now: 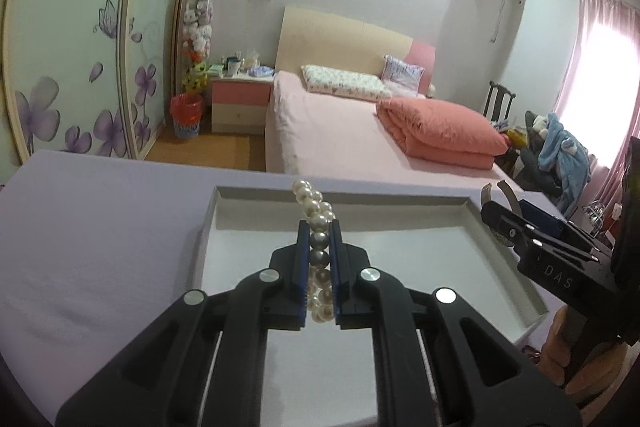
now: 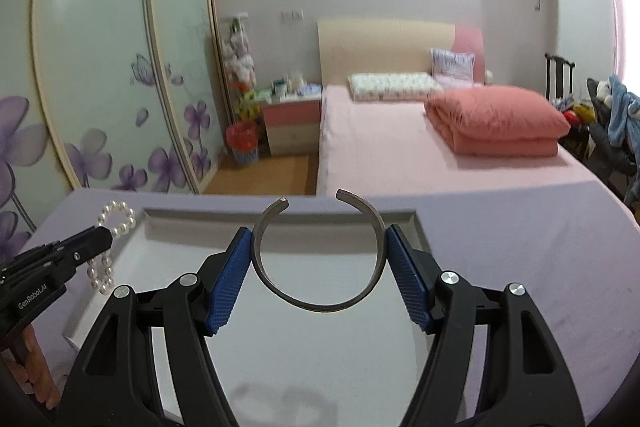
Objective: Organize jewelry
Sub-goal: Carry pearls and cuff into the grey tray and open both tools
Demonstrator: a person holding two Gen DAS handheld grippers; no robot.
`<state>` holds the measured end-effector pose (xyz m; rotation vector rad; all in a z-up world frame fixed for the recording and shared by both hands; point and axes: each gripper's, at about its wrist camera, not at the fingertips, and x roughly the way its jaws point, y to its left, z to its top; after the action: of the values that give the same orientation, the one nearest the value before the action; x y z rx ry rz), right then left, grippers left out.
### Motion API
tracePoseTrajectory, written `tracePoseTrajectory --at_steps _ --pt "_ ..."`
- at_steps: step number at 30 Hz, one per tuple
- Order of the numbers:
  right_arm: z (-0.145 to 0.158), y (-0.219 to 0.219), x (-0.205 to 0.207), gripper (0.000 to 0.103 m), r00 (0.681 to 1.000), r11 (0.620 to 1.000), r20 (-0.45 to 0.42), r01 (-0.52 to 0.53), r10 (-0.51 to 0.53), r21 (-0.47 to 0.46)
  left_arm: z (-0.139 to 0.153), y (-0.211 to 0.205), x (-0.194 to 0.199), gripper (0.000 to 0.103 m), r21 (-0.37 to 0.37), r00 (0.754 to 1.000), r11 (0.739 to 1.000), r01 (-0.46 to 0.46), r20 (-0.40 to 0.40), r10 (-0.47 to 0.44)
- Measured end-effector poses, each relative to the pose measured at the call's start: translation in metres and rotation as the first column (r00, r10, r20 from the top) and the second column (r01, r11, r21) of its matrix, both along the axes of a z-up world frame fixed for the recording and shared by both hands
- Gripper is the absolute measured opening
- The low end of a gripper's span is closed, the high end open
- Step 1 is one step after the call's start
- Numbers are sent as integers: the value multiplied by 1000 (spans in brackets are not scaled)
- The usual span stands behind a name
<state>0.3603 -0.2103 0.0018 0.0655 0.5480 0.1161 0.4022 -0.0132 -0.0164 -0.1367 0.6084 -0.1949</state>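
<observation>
Both pieces held above empty white tray (image 2: 404, 223) on tabletop (image 1: 100, 227), nothing placed yet: left claw (image 1: 320, 263) clamps pearl bracelet (image 1: 316, 211), right claw (image 2: 320, 267) grips open metal bangle (image 2: 320, 301), seemingly near drop-off.

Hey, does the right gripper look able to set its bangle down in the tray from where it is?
Probably yes. The right gripper holds the bangle over the white tray, whose floor below looks bare. The left gripper, with the pearl bracelet, hangs off at the tray's left edge, clear of that path.
</observation>
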Motion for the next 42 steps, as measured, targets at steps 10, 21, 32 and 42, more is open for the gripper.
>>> tracePoseTrajectory --at_steps 10,21,32,42 --pt "-11 1 7 86 998 1000 -65 18 -18 3 -25 -5 19 12 0 998 1000 17 -63 -17" --pt "-3 1 11 86 999 1000 -34 12 -12 1 -25 -2 16 17 1 999 1000 6 -52 -6" --pt "12 1 -12 86 1000 1000 15 9 -8 -8 -9 8 -9 18 -9 1000 1000 -17 -21 17" --pt "23 3 -76 86 998 1000 49 -24 25 -14 7 29 -75 23 -40 999 999 -33 15 34"
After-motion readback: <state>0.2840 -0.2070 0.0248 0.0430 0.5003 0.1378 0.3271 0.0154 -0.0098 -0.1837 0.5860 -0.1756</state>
